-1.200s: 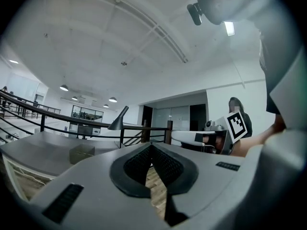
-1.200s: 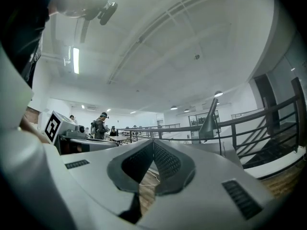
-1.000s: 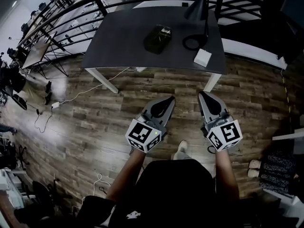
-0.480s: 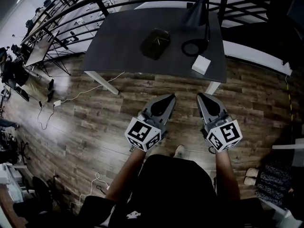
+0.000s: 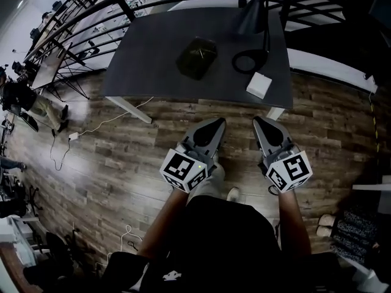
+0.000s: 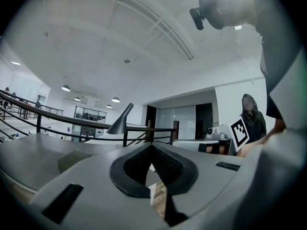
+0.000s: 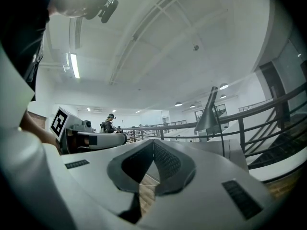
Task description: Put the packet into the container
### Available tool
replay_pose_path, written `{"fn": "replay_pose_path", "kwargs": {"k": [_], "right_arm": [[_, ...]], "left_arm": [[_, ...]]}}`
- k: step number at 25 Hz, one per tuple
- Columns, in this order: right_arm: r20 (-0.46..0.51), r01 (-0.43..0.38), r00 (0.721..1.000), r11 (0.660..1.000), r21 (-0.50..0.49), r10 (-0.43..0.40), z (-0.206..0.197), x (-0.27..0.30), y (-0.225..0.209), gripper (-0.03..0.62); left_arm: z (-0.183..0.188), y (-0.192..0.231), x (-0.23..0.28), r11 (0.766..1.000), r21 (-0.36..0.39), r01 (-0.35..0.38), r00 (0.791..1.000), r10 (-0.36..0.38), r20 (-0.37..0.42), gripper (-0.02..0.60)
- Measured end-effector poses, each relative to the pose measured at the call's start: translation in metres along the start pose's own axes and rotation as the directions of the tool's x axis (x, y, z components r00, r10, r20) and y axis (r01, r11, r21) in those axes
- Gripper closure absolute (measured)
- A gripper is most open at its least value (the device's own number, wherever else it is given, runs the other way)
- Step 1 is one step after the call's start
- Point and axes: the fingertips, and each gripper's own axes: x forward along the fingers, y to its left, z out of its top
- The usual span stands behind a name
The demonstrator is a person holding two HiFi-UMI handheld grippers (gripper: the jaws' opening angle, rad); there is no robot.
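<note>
Right now I hold both tools out level over the wooden floor (image 5: 122, 157), short of the dark grey table (image 5: 153, 60) in front of me. My left gripper (image 5: 215, 123) has its jaws pressed together with nothing between them; in its own view the ribbed pads meet at the tip (image 6: 152, 146) and only floor shows through the slit below. My right gripper (image 5: 258, 121) is the same, jaws together and empty, pads meeting at the tip (image 7: 153, 143). The two sit side by side, apart from each other, each with its marker cube (image 5: 184, 171) toward my body. The container (image 5: 197, 58) stands on the table near its middle, well beyond both tips, a dark olive block that shows low at the left in the left gripper view (image 6: 74, 161). I cannot make out the packet as a separate thing from it. To the container's right stands a lamp (image 5: 247, 60) with a ring-shaped foot, and a small white box (image 5: 259, 85) lies near the table's front right corner. A black railing (image 5: 91, 17) runs behind the table.
</note>
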Motion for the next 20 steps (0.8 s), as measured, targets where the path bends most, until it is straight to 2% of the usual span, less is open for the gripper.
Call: {"fn": "replay_pose_path", "kwargs": {"k": [11,20], "right_arm": [[-0.039,-0.013,0.999,1.000,-0.017,0.012,-0.002,0.103,-0.041,0.589],[-0.059,0.010,0.998,1.000,-0.020,-0.011,0.005,0.183,-0.068,0.589]], "left_arm": [[0.007,0.095,0.052,0.999,-0.005,0.032,0.999,-0.032,0.011,0.586],[0.012,0.174,0.086,0.997,-0.028,0.065,0.998,-0.065,-0.004,0.586]]}}
